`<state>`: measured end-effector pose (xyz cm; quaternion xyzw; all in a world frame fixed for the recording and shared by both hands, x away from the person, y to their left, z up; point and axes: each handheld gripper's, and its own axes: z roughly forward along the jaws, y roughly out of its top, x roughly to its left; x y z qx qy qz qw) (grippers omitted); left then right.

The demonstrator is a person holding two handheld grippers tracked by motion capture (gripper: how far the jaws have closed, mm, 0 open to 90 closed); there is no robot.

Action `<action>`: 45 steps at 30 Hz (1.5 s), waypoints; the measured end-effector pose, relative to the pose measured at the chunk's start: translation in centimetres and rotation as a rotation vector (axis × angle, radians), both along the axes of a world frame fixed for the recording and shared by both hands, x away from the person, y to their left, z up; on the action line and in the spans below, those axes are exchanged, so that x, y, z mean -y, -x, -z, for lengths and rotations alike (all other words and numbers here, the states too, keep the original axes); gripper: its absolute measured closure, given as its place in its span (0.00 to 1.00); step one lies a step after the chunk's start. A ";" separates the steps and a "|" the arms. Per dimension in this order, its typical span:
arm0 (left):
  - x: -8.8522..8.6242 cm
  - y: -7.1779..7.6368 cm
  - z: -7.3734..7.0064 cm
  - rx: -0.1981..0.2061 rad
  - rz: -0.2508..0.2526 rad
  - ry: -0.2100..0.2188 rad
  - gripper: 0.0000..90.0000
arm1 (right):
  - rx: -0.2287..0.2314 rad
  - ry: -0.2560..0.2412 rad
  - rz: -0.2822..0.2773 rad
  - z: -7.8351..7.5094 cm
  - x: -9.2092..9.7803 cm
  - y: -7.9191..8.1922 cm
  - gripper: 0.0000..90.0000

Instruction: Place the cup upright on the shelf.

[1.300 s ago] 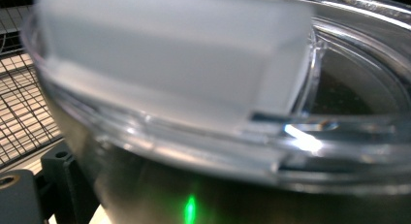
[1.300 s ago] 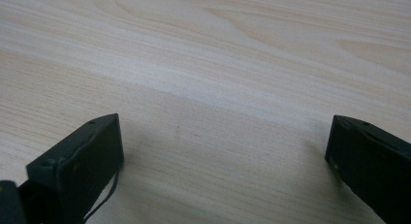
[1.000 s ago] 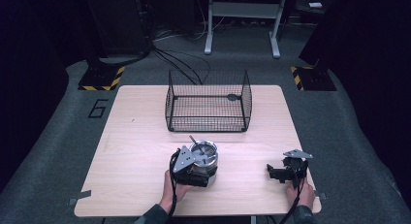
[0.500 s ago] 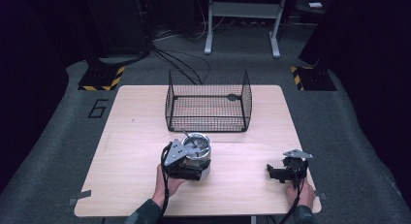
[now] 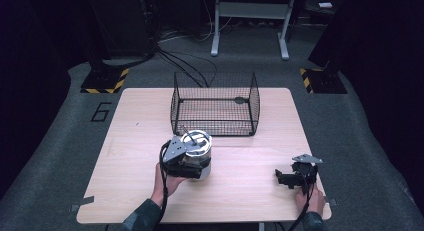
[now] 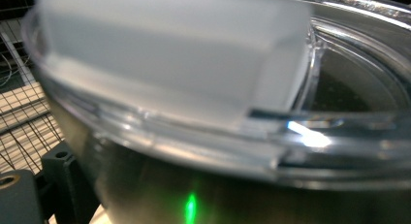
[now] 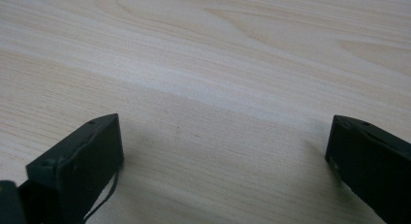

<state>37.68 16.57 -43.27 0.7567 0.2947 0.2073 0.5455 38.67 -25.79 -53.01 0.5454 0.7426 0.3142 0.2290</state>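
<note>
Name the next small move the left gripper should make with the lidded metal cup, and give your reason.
Probably carry it on forward and up toward the wire basket: the left gripper grips the cup just short of the basket's near wall, while the right gripper rests open on the table.

1. The left gripper [image 5: 186, 158] has travelled away from the person and slightly to the person's left across the table [image 5: 250, 191], from nearer the front edge a second ago to a spot closer to the wire basket [image 5: 215, 103]
2. The metal cup [image 5: 196, 150] with its clear lid [image 6: 271, 136] has moved along with that gripper; half a second ago it was already partway there, and now its far side lies just in front of the basket's near wall
3. The person's left hand [image 5: 167, 178] and forearm reach further onto the table than before
</note>
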 end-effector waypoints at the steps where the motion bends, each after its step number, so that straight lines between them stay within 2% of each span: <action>1: -0.1 -0.1 -0.2 -0.002 0.001 -0.001 0.04 | 0.000 0.000 0.000 0.0 0.0 0.0 0.00; 14: -0.5 -1.5 -1.9 0.011 -0.018 -0.008 0.04 | -0.001 -0.001 0.000 0.0 0.0 0.0 0.00; 27: -1.1 -3.2 -3.9 0.013 -0.014 -0.016 0.04 | -0.001 -0.002 0.001 0.0 0.0 0.0 0.00; 37: -0.8 -4.4 -5.2 0.019 -0.007 -0.024 0.04 | 0.000 -0.002 0.001 0.0 0.0 0.0 0.00; 45: -0.7 -5.4 -5.9 0.011 0.000 -0.002 0.04 | 0.000 -0.001 0.001 0.0 0.0 0.0 0.00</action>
